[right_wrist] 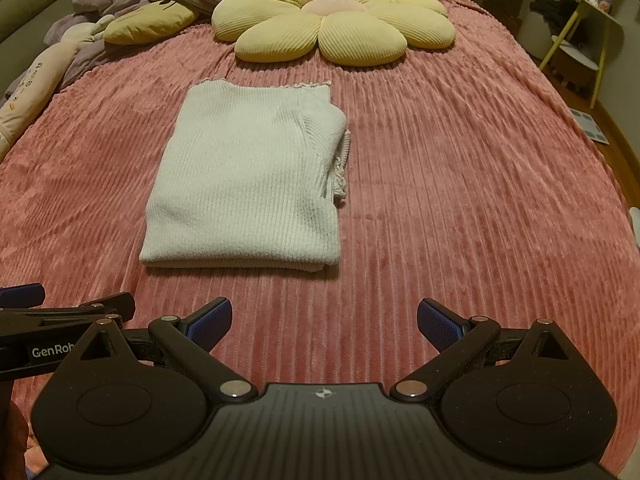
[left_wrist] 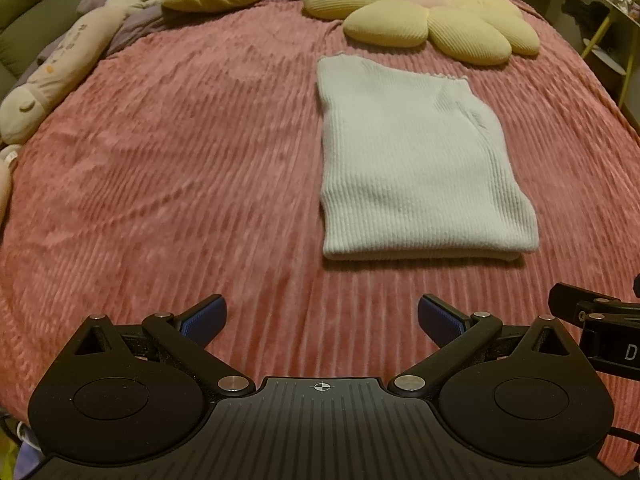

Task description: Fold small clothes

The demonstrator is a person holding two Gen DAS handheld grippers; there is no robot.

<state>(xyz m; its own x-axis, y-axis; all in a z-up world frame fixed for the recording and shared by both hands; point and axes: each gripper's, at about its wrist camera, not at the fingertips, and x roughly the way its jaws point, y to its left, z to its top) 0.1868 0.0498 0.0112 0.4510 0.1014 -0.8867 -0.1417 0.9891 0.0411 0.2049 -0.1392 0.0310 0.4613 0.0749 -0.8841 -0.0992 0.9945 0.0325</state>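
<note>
From my right tool's camera, the side of my left tool (right_wrist: pixel 24 296) carries white lettering that reads "GenRob", cut off by my right tool's own body. From my left tool's camera, the side of my right tool (left_wrist: pixel 592 308) shows a single white "D" at the picture's edge. The long cream plush (left_wrist: pixel 60 64) on the bed bears small dark marks, too blurred to read.

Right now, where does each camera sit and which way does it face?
Left wrist: on the left gripper, open, facing up the pink bedspread; white folded knit ahead-right.
Right wrist: on the right gripper, open, facing likewise; knit ahead-left.
Shared: knit, flower cushion, each other's gripper at frame edge.
</note>
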